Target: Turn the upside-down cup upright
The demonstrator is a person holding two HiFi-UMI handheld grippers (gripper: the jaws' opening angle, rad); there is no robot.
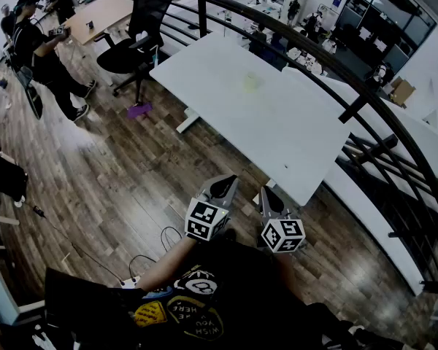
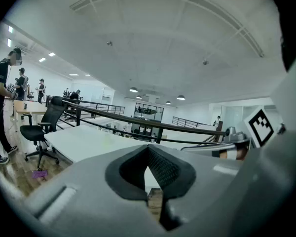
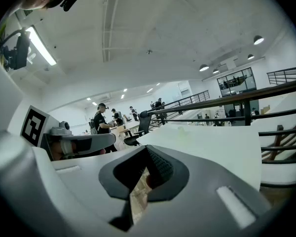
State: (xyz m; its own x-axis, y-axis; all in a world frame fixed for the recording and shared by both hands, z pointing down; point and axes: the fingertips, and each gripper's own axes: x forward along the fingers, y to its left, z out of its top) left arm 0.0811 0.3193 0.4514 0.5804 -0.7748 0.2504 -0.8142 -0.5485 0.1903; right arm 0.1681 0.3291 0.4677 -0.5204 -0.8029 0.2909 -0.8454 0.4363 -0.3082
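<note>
Grey left hand-held gripper [image 1: 226, 185] closed, empty, right [image 1: 269, 192] likewise

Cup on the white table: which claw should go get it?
Right, but only just. The right claw is closer to the table edge than the left claw, and its view shows the cup nearly straight ahead. Both are shut and empty.

Cup [image 1: 250, 84] on table [image 1: 299, 137] middle; chair [image 1: 135, 46] left of table; railing [image 1: 328, 59] behind and right of table
</note>
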